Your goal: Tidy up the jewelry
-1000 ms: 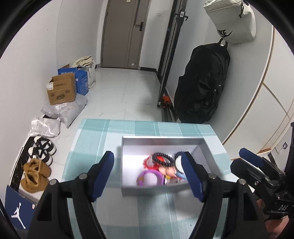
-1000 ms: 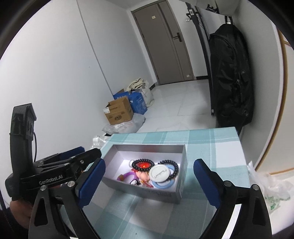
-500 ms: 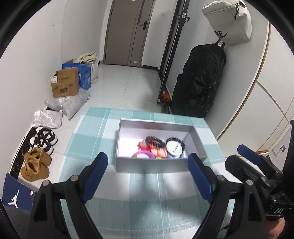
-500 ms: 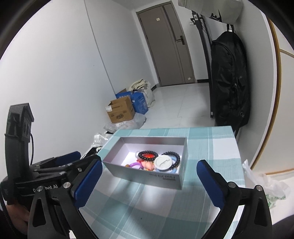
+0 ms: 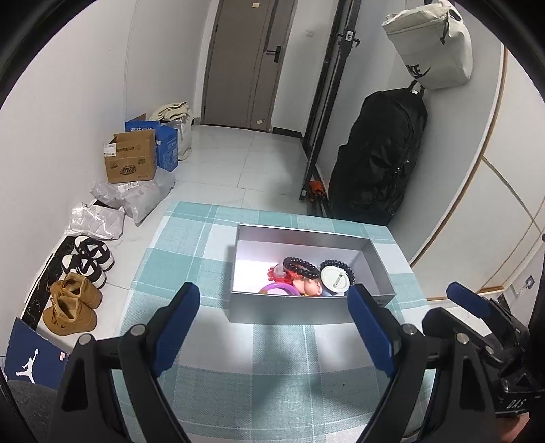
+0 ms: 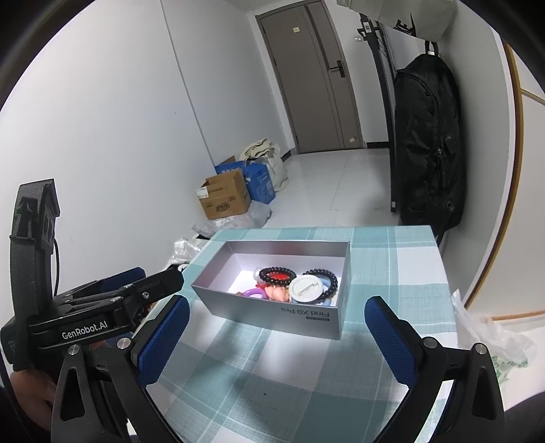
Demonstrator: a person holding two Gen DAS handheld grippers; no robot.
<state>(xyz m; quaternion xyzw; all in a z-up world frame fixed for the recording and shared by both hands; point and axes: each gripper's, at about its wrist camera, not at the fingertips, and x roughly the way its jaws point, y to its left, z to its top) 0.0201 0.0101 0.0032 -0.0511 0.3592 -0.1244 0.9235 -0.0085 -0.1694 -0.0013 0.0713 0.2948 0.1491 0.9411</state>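
silver box (image 5: pixel 289 311) lengthwise across checked cloth (image 5: pixel 190 252)

Purple ring (image 5: pixel 276 290) half hidden behind box wall (image 5: pixel 289 308), pale bag (image 6: pixel 391 17) cut off

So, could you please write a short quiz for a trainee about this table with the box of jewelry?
1. True or false: the left gripper holds a bracelet.
2. Where does the white round lid lie?
A. on the tablecloth
B. in the grey box
C. on the floor
3. Fill in: the grey box stands on a checked ____.

Key:
1. False. Its jaws stand open and empty in front of the box; they have just been opening.
2. B. It lies among the black bead bracelets in the box.
3. tablecloth
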